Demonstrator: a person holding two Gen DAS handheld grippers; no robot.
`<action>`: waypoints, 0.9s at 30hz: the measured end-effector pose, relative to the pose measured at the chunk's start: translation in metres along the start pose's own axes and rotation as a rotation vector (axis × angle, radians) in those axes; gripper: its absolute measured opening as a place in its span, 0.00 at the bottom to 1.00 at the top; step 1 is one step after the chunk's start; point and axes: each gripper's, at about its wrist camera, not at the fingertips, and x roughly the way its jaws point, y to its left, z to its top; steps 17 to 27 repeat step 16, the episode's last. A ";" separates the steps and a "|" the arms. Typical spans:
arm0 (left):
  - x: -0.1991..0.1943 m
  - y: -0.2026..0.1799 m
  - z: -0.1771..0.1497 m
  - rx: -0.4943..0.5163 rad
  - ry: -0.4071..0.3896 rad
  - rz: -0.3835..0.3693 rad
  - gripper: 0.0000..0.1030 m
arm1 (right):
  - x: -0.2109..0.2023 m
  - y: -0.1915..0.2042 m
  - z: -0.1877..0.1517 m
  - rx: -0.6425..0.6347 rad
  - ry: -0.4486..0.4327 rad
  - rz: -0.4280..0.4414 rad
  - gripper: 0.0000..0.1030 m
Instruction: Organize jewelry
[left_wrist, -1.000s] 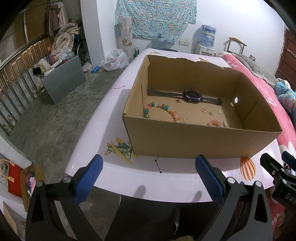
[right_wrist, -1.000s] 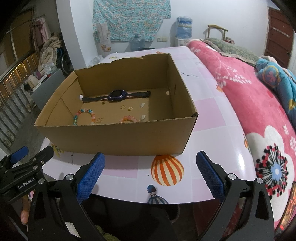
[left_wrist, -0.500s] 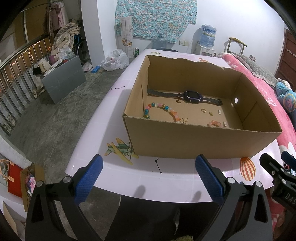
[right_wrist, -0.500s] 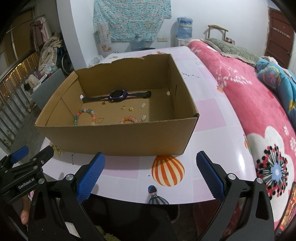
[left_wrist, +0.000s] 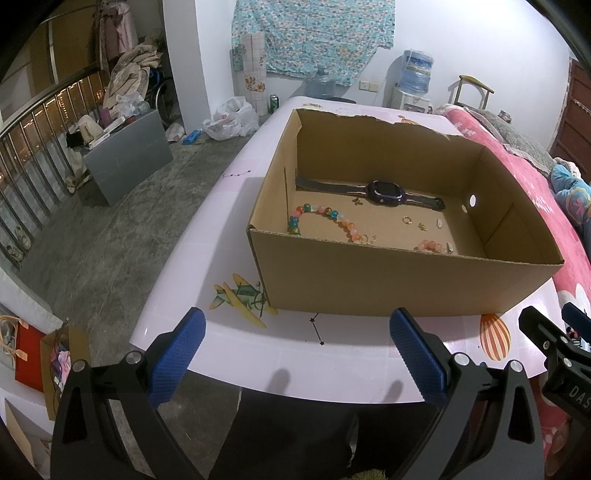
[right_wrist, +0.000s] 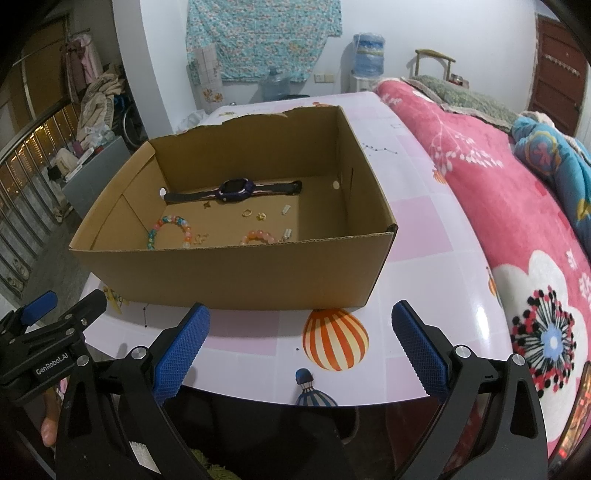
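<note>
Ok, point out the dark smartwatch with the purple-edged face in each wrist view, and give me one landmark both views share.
Left wrist view: the dark smartwatch with the purple-edged face lies flat near the far wall inside the brown cardboard box, right of picture centre.
Right wrist view: the same watch lies by the far wall, left of picture centre.
Shared landmark: the orange-striped balloon print on the tabletop, just in front of the box.

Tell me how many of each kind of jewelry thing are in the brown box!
Watch: 1
Bead bracelets, one many-coloured and one pink, half hidden by the box wall: 2
Small gold pieces, as far as can be made out: 4
Small pale pieces: 2
Total: 9
</note>
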 end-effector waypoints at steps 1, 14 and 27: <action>0.000 0.000 0.000 0.001 0.000 -0.001 0.95 | 0.000 0.000 0.000 0.000 0.000 0.000 0.92; 0.000 0.001 0.000 -0.005 0.002 -0.001 0.95 | 0.001 0.000 -0.002 0.002 0.003 0.003 0.92; 0.000 0.002 -0.001 -0.015 0.004 0.001 0.95 | 0.001 -0.002 -0.001 0.002 0.003 0.003 0.92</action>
